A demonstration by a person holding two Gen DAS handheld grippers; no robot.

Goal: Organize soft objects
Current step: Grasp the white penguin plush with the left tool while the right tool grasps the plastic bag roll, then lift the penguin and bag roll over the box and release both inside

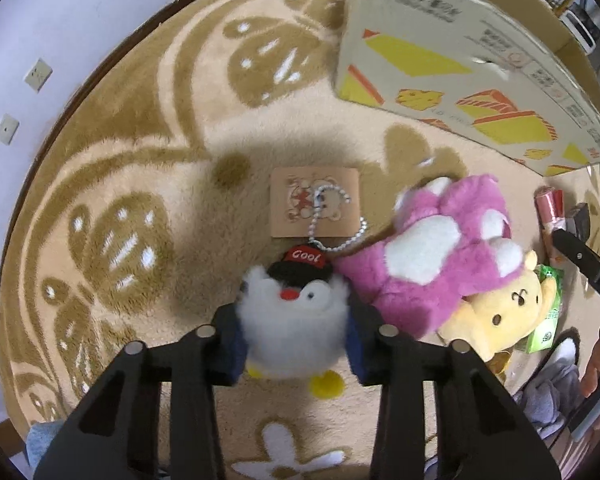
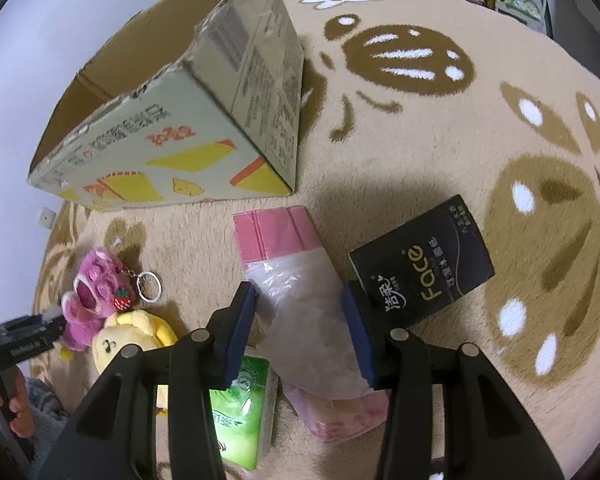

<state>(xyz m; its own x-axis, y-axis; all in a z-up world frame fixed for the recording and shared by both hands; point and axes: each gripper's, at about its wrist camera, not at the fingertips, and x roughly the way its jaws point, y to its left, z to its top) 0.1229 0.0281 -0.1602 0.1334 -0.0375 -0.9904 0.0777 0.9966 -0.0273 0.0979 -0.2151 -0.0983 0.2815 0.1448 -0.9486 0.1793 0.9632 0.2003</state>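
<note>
Between my left gripper's [image 1: 296, 344] blue pads sits the small penguin plush [image 1: 294, 320], a white fluffy ball with a black cap and yellow feet, lying on the patterned rug [image 1: 140, 160]. The pads press into its flanks on both sides, so I read this tool as clenched on the toy's body. Just ahead of the tool, the toy's ball chain [image 1: 332, 216] trails over a brown card tag [image 1: 314, 202].

I expect the penguin to weigh almost nothing and to squash a lot; a hold across the round belly looks right, since the fur gives way and the stuffing fills the gap. The chain and tag will probably dangle and swing when I lift.

Off to the right of that tool lie a pink plush [image 1: 444, 248] and a yellow plush [image 1: 504, 312], touching each other. Farther ahead and to the right stands the cardboard box [image 1: 460, 60], my likely drop point.

My right gripper [image 2: 300, 332] hangs over a pink pack with a clear wrapper [image 2: 300, 300]. The wrapper lies between its pads, but I cannot tell whether they pinch it or merely straddle it. Beside it are a black tissue pack [image 2: 424, 264] to the right and a green tissue pack [image 2: 240, 408] close beneath the left finger.
</note>
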